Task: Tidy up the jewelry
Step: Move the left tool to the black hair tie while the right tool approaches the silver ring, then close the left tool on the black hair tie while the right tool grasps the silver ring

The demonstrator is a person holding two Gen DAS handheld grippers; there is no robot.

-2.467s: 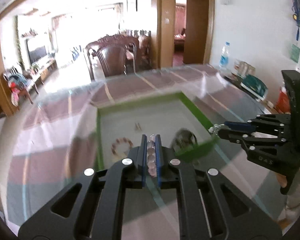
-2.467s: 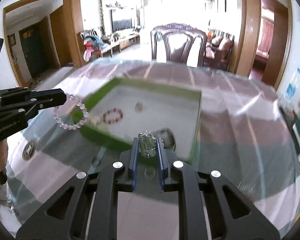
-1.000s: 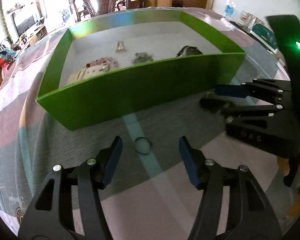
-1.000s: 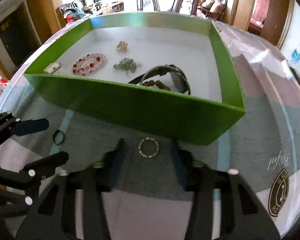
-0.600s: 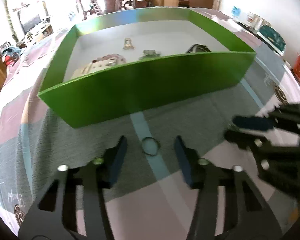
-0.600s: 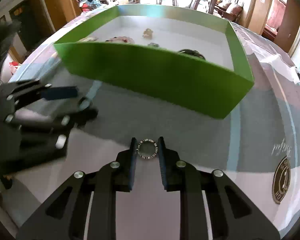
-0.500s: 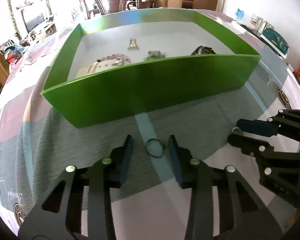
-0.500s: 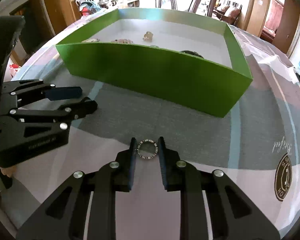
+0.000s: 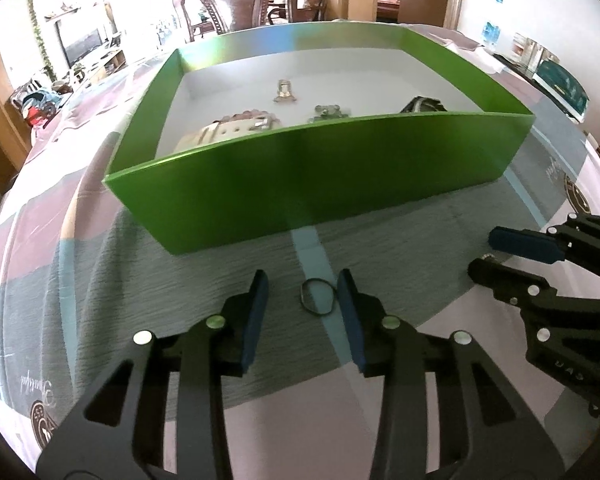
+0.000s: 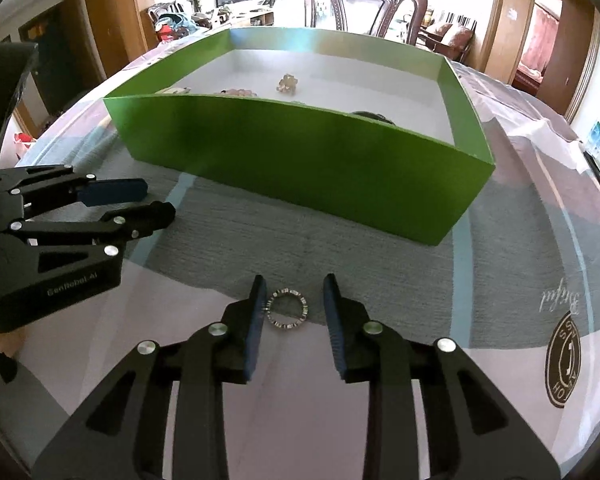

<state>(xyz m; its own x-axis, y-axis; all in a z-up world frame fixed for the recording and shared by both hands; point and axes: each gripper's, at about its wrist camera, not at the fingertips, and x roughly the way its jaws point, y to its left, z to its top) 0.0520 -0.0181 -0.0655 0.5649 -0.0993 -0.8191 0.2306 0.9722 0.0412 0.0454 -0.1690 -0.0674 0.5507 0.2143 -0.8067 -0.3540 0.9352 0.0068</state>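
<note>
A green box [image 9: 300, 168] with a white floor stands on the table and holds several pieces of jewelry. In the left wrist view my left gripper [image 9: 303, 298] is open, its jaws on either side of a thin dark ring [image 9: 318, 297] that lies on the cloth. In the right wrist view my right gripper [image 10: 295, 308] is open around a studded silver ring [image 10: 287, 309] on the cloth, which touches the left finger. Each gripper also shows in the other's view: the right gripper [image 9: 496, 254] and the left gripper [image 10: 140, 204].
The box [image 10: 340, 168] stands just beyond both grippers. A patterned tablecloth [image 10: 520, 240] covers the table. A wooden chair [image 10: 366, 4] stands at the far side. Packets and a bottle [image 9: 556, 76] lie at the table's right edge.
Both grippers dropped their earlier pieces into the box and came down in front of it. The right gripper, shut on the silver ring half a second ago, now stands open around it.
</note>
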